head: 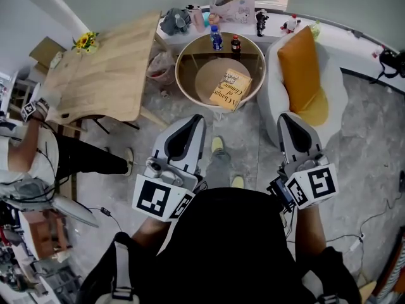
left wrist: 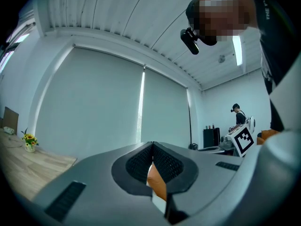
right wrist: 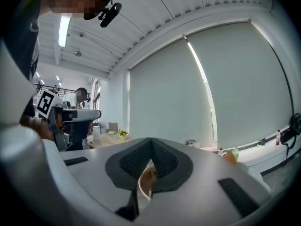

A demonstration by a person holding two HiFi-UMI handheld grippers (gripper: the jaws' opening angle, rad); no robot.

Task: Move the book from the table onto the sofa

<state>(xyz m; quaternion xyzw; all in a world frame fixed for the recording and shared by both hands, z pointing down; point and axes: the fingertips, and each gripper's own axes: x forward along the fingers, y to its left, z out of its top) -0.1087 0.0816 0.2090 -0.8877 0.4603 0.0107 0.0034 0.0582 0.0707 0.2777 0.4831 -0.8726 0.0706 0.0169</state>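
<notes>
Both were shut & empty, left hand-held gripper (head: 192, 125) and right hand-held gripper (head: 290, 123), w/ the book (head: 231, 88) ahead on the surface (head: 180, 75): it looked light, thin, bendy, prob. best pinched at spine edge.

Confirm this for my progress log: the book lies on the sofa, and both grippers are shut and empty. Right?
Not quite. The head view shows the book lying on the round table, not on the sofa. The rest holds: the left gripper and the right gripper are both shut and empty.
</notes>
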